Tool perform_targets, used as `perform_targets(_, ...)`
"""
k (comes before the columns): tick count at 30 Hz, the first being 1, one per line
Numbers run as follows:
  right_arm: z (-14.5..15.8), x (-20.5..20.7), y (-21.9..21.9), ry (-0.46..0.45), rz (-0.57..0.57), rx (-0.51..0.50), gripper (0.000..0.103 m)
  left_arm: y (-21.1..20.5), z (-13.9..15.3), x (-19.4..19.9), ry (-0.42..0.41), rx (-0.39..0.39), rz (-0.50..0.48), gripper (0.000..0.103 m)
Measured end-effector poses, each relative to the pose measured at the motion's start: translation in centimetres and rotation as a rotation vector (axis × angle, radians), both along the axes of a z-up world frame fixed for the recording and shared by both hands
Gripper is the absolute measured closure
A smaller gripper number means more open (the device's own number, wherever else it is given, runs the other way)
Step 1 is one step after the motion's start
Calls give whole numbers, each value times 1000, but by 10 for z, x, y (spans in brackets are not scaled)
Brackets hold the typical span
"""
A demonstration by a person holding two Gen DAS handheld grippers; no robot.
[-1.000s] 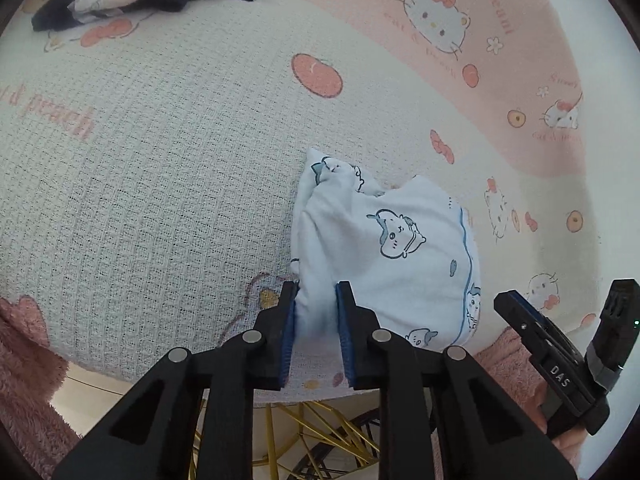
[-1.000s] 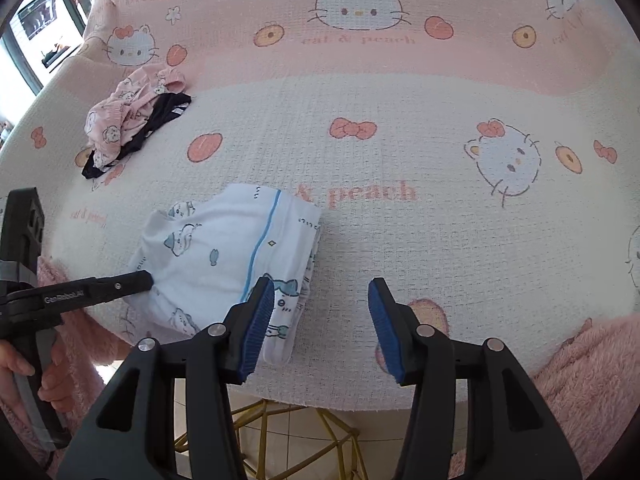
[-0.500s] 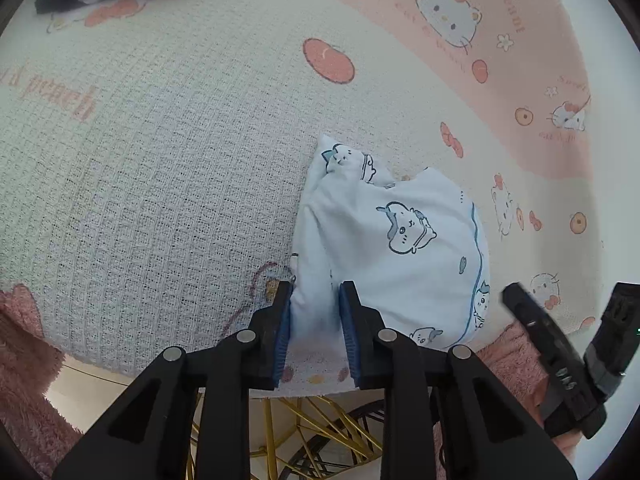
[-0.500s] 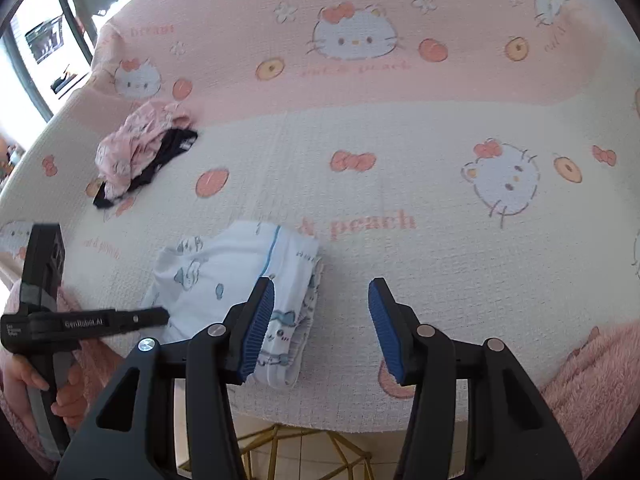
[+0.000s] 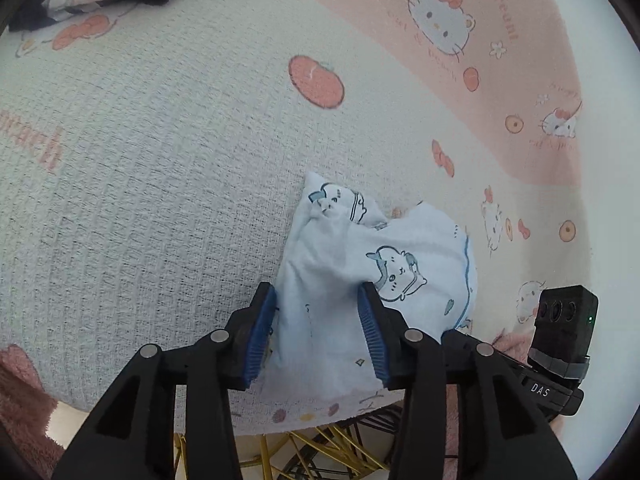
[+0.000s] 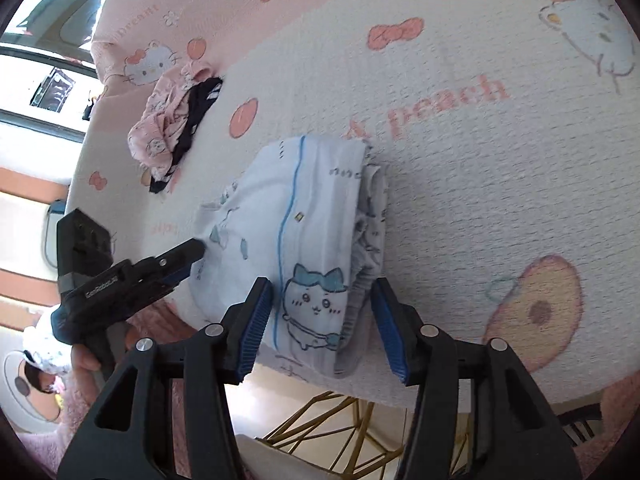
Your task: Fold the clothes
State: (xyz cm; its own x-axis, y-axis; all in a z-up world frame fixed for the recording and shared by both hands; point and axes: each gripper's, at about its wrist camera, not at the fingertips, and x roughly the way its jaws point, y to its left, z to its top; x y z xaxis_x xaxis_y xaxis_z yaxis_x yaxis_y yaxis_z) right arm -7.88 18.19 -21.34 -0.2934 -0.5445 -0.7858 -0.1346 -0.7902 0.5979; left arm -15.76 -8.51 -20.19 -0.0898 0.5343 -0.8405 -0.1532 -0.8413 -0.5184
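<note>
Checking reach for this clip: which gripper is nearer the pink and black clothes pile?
Left. The left gripper straddles the folded white garment at the edge facing the pile; the right gripper straddles the opposite, far edge.

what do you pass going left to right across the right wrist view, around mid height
black left gripper → pink and black pile of clothes → folded white garment with blue cartoon cats → red "peach" lettering on the blanket → large printed peach

folded garment (image 6: 304, 216) on blanket (image 6: 480, 184) near edge, clothes pile (image 6: 172, 128) behind-left
</note>
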Motion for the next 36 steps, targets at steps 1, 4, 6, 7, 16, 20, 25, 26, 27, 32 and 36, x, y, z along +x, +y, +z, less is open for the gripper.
perform_targets(1, -4, 1, -3, -7, 0, 12, 48, 3, 1, 2, 18, -14, -9, 56)
perform_targets(4, -8, -1, -2, -16, -24, -21, 46, 11, 0, 5, 47, -41, -31, 55)
perform_targets(6, -7, -1, -6, -8, -17, -8, 45, 19, 1, 6, 60, -60, -67, 55)
perform_targets(7, -5, -1, -11, 2, 0, 16, 48, 23, 1, 7, 65, -66, -89, 66)
perform_targets(16, 8, -3, -15, 34, 14, 52, 52, 18, -10, 3, 13, -29, -54, 75)
perform_targets(20, 37, -4, -3, 70, 5, 79, 63, 34, 20, 15, 100, -82, -102, 87)
perform_targets(25, 74, -5, 12, 116, -7, 113, 66, 70, 73, 18, 189, -30, -159, 87)
perform_targets(26, 82, -5, 15, 125, -9, 119, 66, 80, 83, 15, 205, -17, -173, 87)
perform_targets(27, 89, -5, 18, 134, -11, 126, 66, 90, 93, 12, 221, -4, -186, 87)
perform_targets(32, 126, 1, 51, 183, -60, 159, 66, 145, 134, -13, 269, 56, -300, 87)
perform_targets(36, 149, -10, 108, 194, -131, 248, 66, 238, 160, -34, 292, 79, -383, 87)
